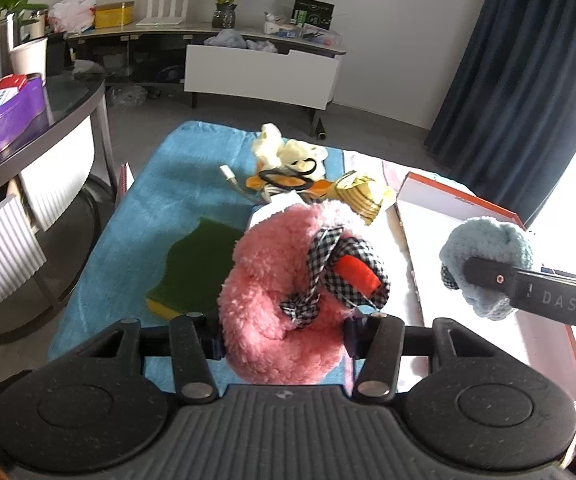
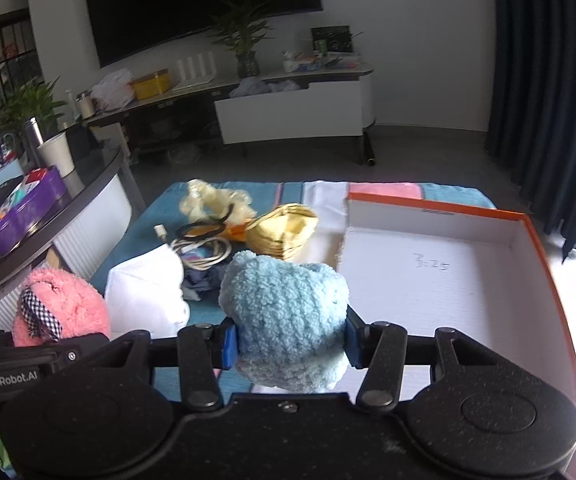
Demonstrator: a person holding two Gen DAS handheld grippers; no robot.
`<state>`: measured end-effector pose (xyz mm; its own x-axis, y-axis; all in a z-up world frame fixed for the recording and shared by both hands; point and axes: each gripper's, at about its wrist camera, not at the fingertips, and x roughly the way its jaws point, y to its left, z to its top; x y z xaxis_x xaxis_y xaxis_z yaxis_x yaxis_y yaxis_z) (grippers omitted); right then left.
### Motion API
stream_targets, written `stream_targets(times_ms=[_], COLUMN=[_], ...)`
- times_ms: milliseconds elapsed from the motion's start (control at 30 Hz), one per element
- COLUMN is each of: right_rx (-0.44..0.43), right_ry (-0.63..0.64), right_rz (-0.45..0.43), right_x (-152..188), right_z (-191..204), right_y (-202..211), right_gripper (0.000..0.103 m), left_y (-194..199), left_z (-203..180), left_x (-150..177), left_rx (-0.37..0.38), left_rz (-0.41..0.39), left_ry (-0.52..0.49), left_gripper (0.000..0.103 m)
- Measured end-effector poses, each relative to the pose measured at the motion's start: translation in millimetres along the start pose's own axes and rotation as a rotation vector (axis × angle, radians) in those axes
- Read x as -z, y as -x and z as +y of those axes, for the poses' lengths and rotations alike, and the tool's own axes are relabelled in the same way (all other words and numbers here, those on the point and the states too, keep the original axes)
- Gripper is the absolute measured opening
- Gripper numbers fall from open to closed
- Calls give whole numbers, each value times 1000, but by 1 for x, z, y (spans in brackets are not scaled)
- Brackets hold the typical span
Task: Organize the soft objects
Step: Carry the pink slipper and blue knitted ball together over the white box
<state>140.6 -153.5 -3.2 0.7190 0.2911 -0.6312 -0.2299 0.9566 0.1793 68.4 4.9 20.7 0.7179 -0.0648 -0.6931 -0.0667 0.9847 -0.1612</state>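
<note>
The left gripper (image 1: 283,338) clamped a pink plush (image 1: 271,300) (lower centre); the right gripper (image 2: 288,342) squeezed a blue knit toy (image 2: 283,320).

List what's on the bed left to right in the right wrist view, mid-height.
pink fluffy toy → white mask → blue knitted toy, clamped in the right gripper → open orange-edged box
</note>
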Motion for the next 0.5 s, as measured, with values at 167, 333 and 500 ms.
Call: stream_targets(times_ms=[167, 333, 500], right_rx=[23, 39, 57], right_ry=[-33, -52, -71], right_rz=[-9, -19, -26], right_x=[2, 4, 4], right_z=[-16, -28, -40], right_y=[6, 9, 12], right_gripper=[60, 60, 60], left_y=[-3, -9, -15], left_z=[-13, -25, -38], left_x=[-6, -10, -11], left_rx=[16, 31, 51], left_rz=[-4, -5, 2], left_ry=[-26, -48, -72], left_gripper=[53, 53, 53])
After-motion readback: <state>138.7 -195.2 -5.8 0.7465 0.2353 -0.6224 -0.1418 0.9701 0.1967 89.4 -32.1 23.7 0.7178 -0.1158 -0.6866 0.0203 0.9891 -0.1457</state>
